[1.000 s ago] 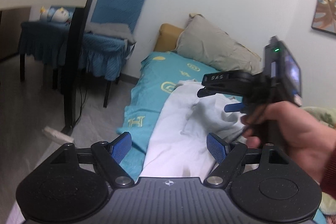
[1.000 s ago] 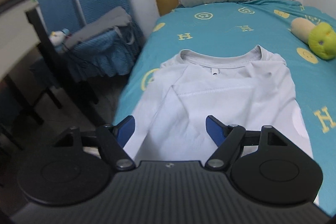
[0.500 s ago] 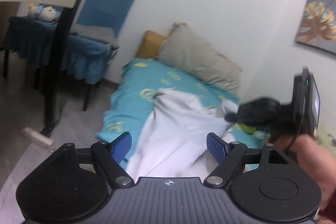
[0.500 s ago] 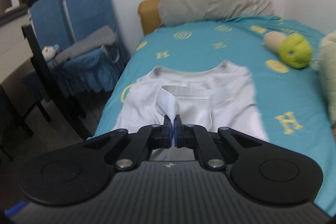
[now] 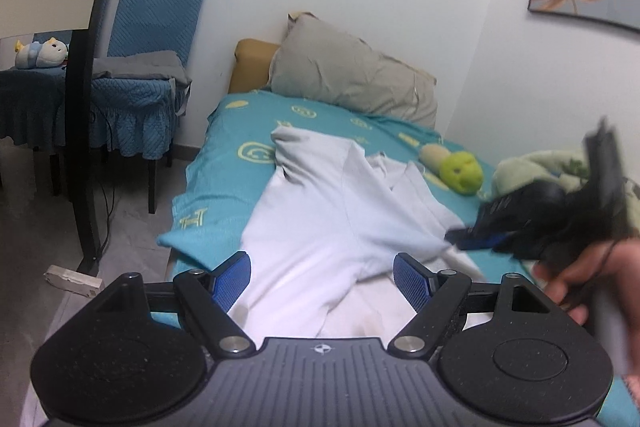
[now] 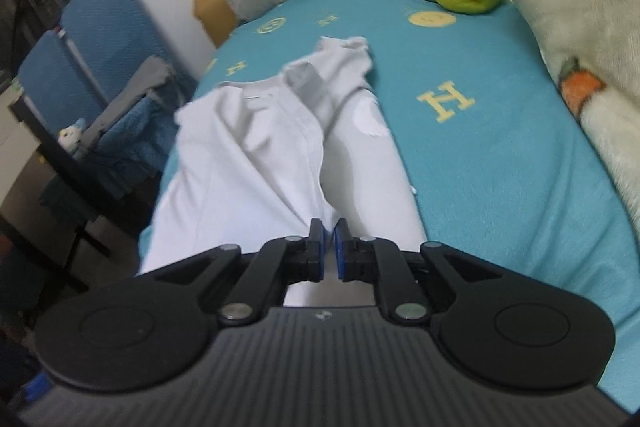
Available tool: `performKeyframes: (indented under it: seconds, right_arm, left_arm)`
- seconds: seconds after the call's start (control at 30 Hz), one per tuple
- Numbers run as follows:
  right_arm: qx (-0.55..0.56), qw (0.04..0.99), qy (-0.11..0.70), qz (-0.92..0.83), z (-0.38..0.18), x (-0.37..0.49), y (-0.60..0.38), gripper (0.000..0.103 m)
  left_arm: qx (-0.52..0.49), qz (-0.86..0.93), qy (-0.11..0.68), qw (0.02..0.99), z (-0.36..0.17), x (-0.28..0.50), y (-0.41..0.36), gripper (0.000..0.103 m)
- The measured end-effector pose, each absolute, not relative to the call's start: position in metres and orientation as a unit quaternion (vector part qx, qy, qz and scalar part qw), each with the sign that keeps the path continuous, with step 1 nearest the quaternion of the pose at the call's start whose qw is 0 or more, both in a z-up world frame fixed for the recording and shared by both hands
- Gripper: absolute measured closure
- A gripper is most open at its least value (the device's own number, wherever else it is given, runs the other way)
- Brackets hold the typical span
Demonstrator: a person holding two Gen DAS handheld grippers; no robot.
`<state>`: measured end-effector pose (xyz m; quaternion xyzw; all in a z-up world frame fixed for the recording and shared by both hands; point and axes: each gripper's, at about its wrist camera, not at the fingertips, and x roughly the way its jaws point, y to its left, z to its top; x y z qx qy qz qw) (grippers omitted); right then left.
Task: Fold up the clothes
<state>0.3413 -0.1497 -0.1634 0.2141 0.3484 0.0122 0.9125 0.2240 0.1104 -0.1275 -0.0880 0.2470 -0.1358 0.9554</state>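
Right gripper [image 6: 328, 251]: jaws opening a little, shirt [image 6: 248, 163] fold between them, pads apparently still gripping. Left gripper [image 5: 322, 273]: wide, empty. Shirt: on bed [image 6: 480, 155], half-folded (side drawn across). Next, probably: lay fold flat, release.

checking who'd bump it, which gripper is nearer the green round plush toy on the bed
Right. The right gripper is beside the white shirt's far edge, jaws opening, just short of the green round plush toy; the left gripper hangs open at the bed's near end.
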Motion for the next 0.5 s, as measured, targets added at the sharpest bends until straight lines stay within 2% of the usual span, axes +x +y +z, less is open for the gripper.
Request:
performKeyframes:
  seconds: [0.03, 0.07, 0.1, 0.13, 0.37, 0.5]
  right_arm:
    - [0.205, 0.915, 0.347, 0.016, -0.155, 0.336, -0.148, 0.057]
    - [0.201, 0.920, 0.337, 0.019, -0.145, 0.326, -0.148, 0.042]
    - [0.198, 0.924, 0.326, 0.022, -0.135, 0.315, -0.148, 0.020]
    - [0.194, 0.929, 0.315, 0.025, -0.125, 0.305, -0.149, 0.017]
    - [0.208, 0.928, 0.301, 0.072, -0.077, 0.211, -0.164, 0.018]
    - [0.208, 0.927, 0.299, 0.086, -0.080, 0.168, -0.172, 0.018]
  left_arm:
    - [-0.087, -0.135, 0.252, 0.954, -0.129, 0.223, 0.108, 0.023]
    - [-0.085, -0.134, 0.255, 0.954, -0.130, 0.221, 0.107, 0.023]
    - [-0.083, -0.132, 0.259, 0.953, -0.129, 0.219, 0.107, 0.023]
    - [-0.080, -0.130, 0.261, 0.953, -0.129, 0.216, 0.106, 0.023]
    - [-0.087, -0.111, 0.272, 0.952, -0.100, 0.181, 0.112, 0.023]
    - [-0.091, -0.120, 0.266, 0.952, -0.062, 0.161, 0.132, 0.023]
